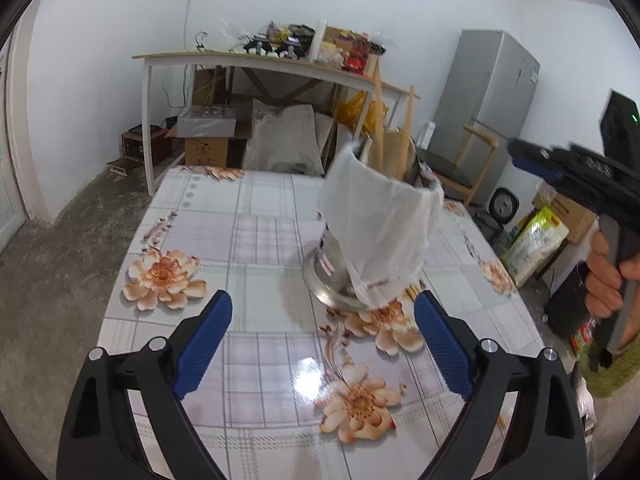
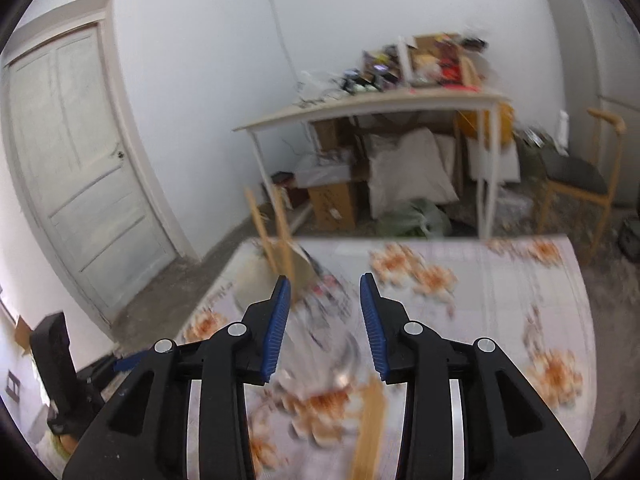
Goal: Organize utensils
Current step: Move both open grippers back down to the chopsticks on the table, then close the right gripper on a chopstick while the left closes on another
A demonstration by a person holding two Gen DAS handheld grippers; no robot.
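Observation:
A metal utensil holder [image 1: 380, 232] wrapped in a white plastic bag stands tilted on the floral table [image 1: 240, 240]. Wooden chopsticks [image 1: 378, 120] and a flat wooden utensil stick out of its top. My left gripper [image 1: 323, 300] is open wide just in front of the holder's base, with its pads off it. At the right edge a hand [image 1: 604, 280] holds my right gripper [image 1: 520, 156], which points at the holder's rim. The right wrist view is blurred: the right gripper [image 2: 325, 280] has its jaws apart with nothing clasped, the holder [image 2: 256, 276] lies beyond them, and loose chopsticks [image 2: 370, 428] lie on the table.
A cluttered white desk [image 1: 256, 60] with boxes and sacks under it stands past the table's far edge. A grey fridge [image 1: 488, 100] and a wooden chair [image 1: 476, 160] are at the right. A white door [image 2: 80, 160] is at the left.

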